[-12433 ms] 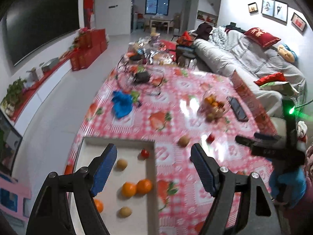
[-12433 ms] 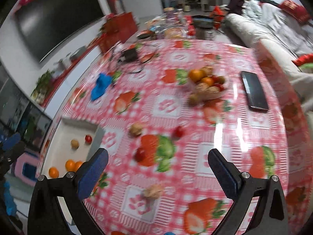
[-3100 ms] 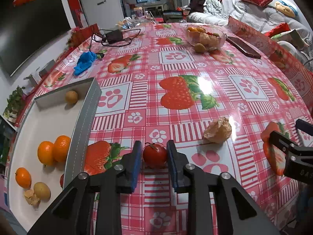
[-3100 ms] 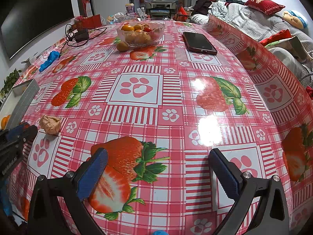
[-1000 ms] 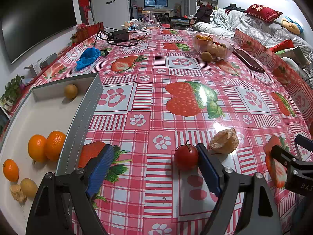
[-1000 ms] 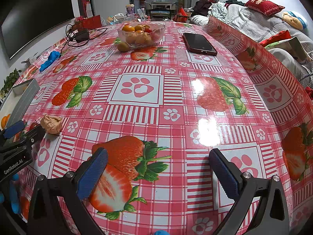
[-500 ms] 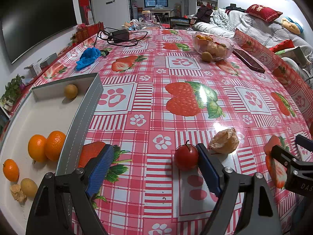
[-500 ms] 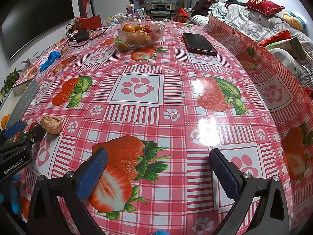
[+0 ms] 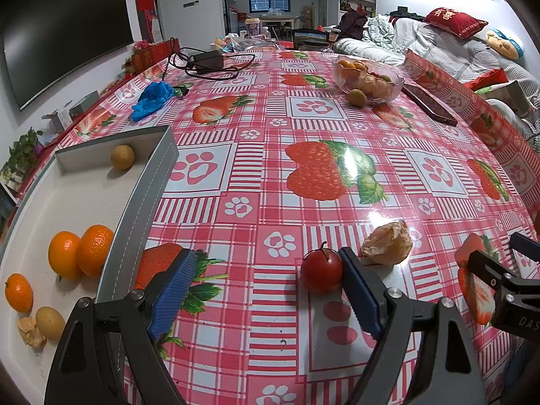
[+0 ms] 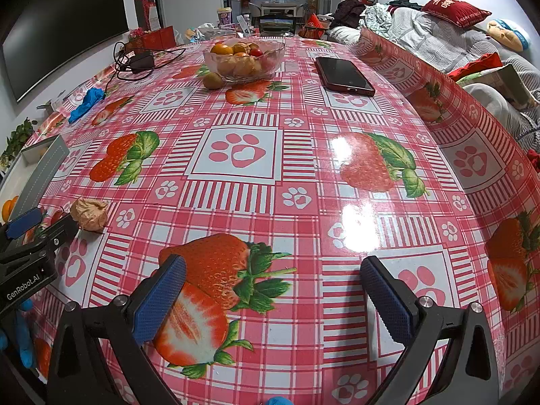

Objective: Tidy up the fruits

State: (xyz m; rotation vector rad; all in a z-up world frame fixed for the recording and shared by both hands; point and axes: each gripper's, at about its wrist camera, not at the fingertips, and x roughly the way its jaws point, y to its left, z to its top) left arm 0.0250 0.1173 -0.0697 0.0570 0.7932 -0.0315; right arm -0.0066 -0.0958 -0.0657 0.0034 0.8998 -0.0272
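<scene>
The left gripper stands spread wide, the red tomato resting on the tablecloth against its right finger, seemingly touching. The right gripper is likewise spread, holding nothing. The tray holds oranges.

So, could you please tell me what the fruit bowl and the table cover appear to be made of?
The fruit bowl looks like clear glass, possibly plastic: fruit shows through its ribbed wall. The table cover looks like glossy vinyl or oilcloth: bright lamp glare sits on its printed surface.
</scene>
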